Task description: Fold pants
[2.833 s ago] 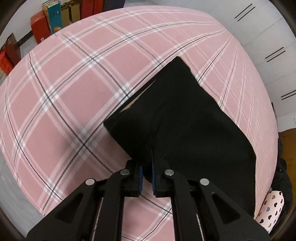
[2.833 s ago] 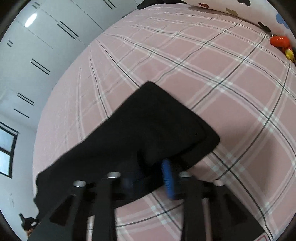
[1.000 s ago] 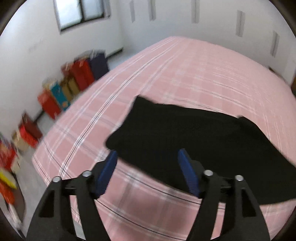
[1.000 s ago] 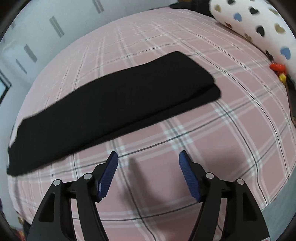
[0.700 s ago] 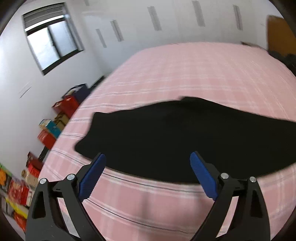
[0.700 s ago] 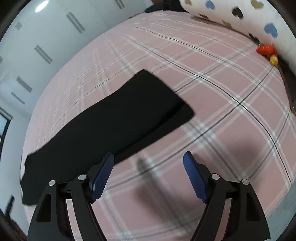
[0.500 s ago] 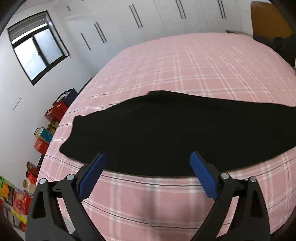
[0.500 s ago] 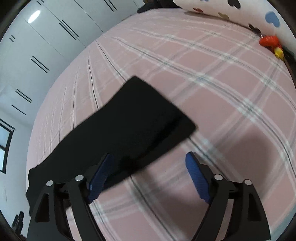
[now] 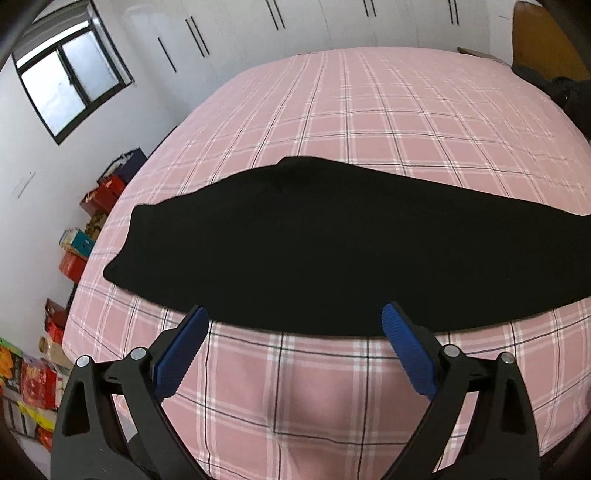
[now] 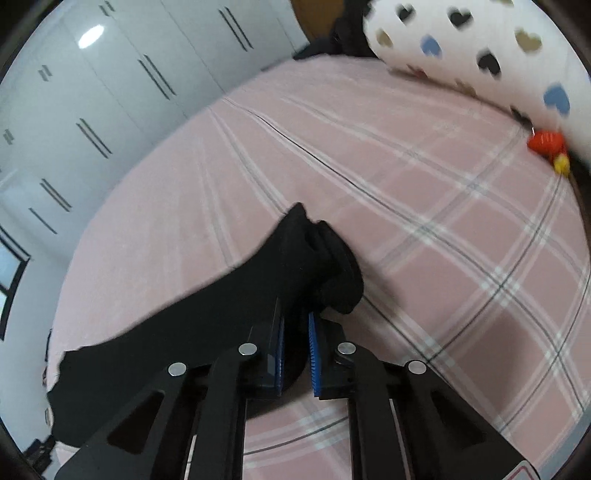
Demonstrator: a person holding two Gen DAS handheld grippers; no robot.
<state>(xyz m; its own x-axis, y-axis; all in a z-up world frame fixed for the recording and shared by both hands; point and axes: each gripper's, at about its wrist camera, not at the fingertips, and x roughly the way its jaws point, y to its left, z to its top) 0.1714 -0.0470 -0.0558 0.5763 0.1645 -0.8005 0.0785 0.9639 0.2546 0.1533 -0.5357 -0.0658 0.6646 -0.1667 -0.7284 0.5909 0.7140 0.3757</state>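
A: On the pink plaid bedsheet (image 9: 369, 122), where do the black pants (image 9: 332, 251) lie?

B: Near the front edge, stretched in a long band across the bed, one end towards the side with the stacked boxes (image 9: 79, 243). Beyond them the sheet is bare to the white wardrobe doors (image 9: 229, 33); a plaid strip also lies open in front.

A: And the other end?

B: Lifted and bunched. The right gripper (image 10: 295, 336) has its blue pads pressed together on the pants' cloth (image 10: 229, 314), angled down at the bed. To its right the sheet runs open to the heart-print pillow (image 10: 480, 55) and a small red toy (image 10: 546, 142).

A: The left gripper (image 9: 291, 332)?

B: Tilted downward just short of the near hem, jaws spread wide, nothing between them.
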